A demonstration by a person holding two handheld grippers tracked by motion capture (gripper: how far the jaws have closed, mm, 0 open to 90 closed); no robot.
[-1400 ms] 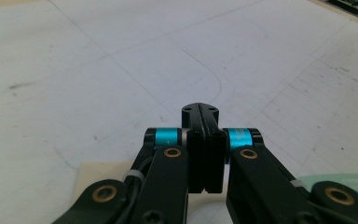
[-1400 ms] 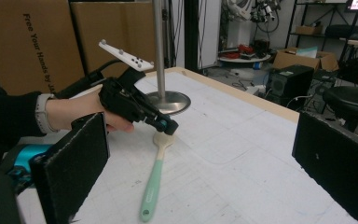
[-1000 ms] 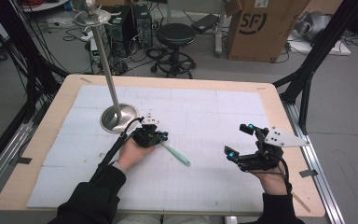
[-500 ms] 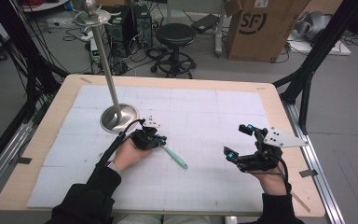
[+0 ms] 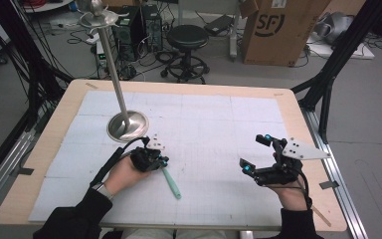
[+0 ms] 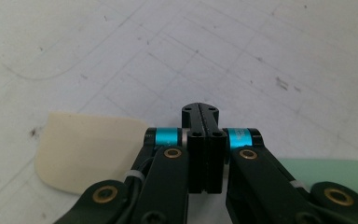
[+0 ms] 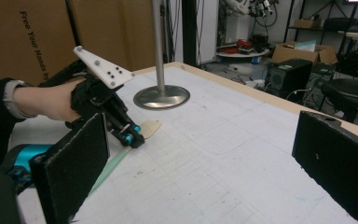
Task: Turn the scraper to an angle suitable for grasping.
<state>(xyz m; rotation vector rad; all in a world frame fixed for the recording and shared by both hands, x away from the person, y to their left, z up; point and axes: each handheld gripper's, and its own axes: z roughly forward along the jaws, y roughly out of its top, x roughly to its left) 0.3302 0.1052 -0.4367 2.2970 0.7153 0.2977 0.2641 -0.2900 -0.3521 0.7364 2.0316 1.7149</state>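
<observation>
pale green plastic spatula with a cream blade [image 5: 170, 182] lies flat on the white gridded mat [image 5: 209, 124], near the round steel stand base [image 5: 127, 125]; your left gripper [image 5: 162, 162] rests over its handle, jaws pressed together; your right gripper [image 5: 253, 153] hovers well apart, jaws wide.

The left gripper [image 5: 160, 162] was carried a little way across the mat toward the stand's base [image 5: 128, 125], and the spatula [image 5: 171, 182] under its closed jaws was shifted with it, its green handle trailing slightly further left.
</observation>
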